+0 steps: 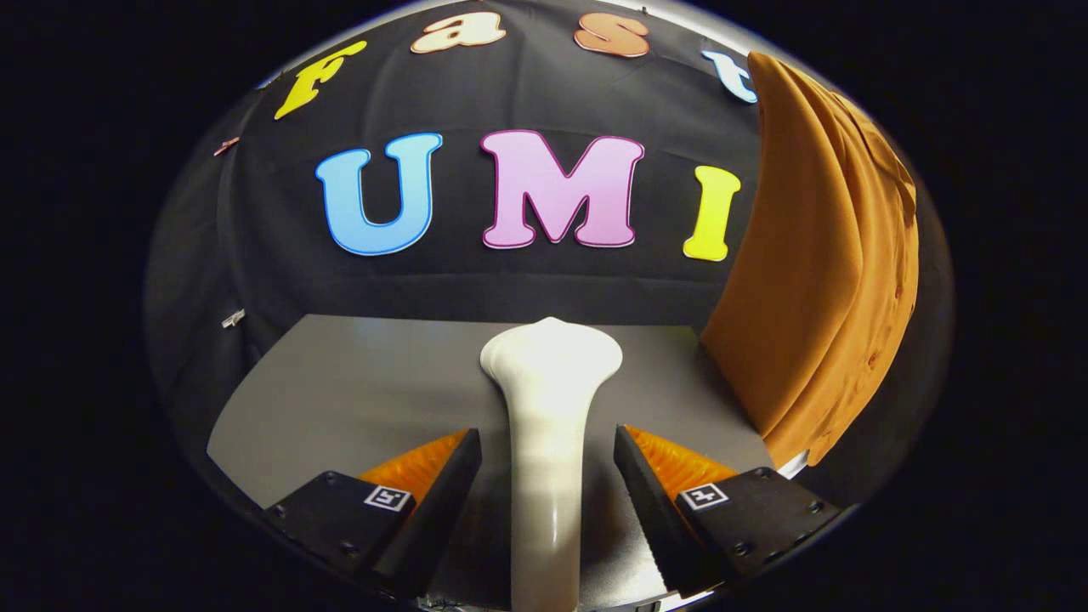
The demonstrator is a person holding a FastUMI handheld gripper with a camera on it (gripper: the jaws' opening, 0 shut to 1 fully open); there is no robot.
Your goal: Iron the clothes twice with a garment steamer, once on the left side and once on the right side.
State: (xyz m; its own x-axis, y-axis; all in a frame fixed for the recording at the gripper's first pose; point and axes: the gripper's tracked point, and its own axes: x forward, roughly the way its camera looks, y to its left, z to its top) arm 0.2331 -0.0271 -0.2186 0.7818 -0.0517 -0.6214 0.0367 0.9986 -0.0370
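Straddling the white steamer (548, 425), gripper (548, 476) spread apart, untouching; orange garment (816, 280) beside table (340, 382) edge.

We see our gripper (546, 432) as two wedge-shaped fingers (442, 489) that taper toward the far end and stand well apart. The right finger has a fine saw-toothed inner edge (648, 518), and both have ribbed outer faces. Each finger sits on a flat angular mounting block (327, 523) at the near end, fixed with small round screws (330, 478). Each block has a square black-and-white marker (388, 497) on its top.
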